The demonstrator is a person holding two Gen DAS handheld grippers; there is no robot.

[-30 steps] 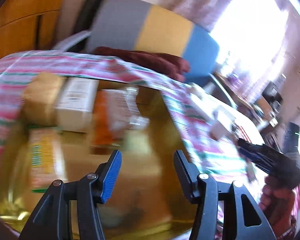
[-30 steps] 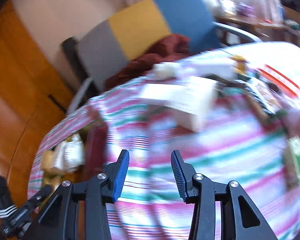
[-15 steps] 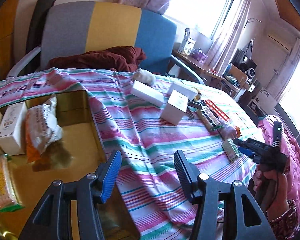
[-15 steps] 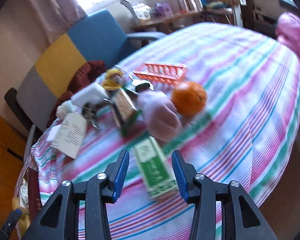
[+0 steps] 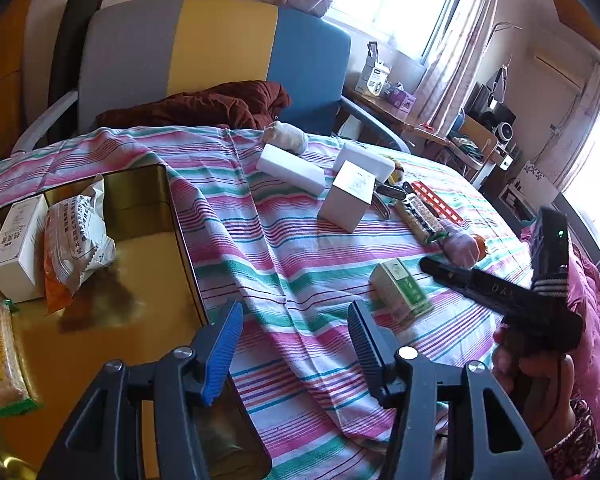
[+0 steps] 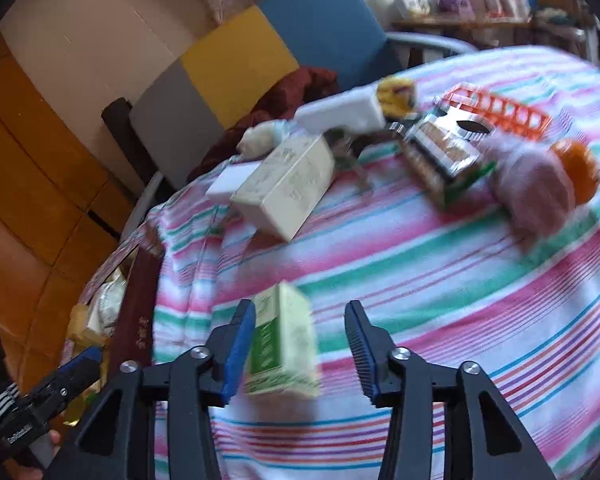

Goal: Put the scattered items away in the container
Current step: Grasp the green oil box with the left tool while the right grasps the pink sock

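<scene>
A gold tin (image 5: 140, 184) at the left holds a white box (image 5: 18, 248), an orange snack bag (image 5: 74, 240) and a cracker pack (image 5: 2, 360). My left gripper (image 5: 296, 344) is open and empty over the tin's right rim. A small green-and-white box (image 6: 282, 344) lies on the striped cloth between the open fingers of my right gripper (image 6: 300, 344); it also shows in the left wrist view (image 5: 400, 288). The right gripper (image 5: 432, 270) appears there beside that box. Further off lie a cream box (image 6: 288, 184), white boxes, a snack bar (image 6: 444, 160), a pink pouch (image 6: 536, 196) and an orange (image 6: 578, 168).
A grey, yellow and blue chair (image 5: 204, 52) with a dark red cloth (image 5: 204, 104) stands behind the table. An orange tray (image 6: 500, 114) and metal tools lie among the items. The tin's dark lid (image 6: 134, 320) stands by the tin. A cluttered desk (image 5: 400, 104) is by the window.
The left gripper swung from above the tin's contents to its right rim. The right gripper came down over the small green box, which now lies between its fingers.
</scene>
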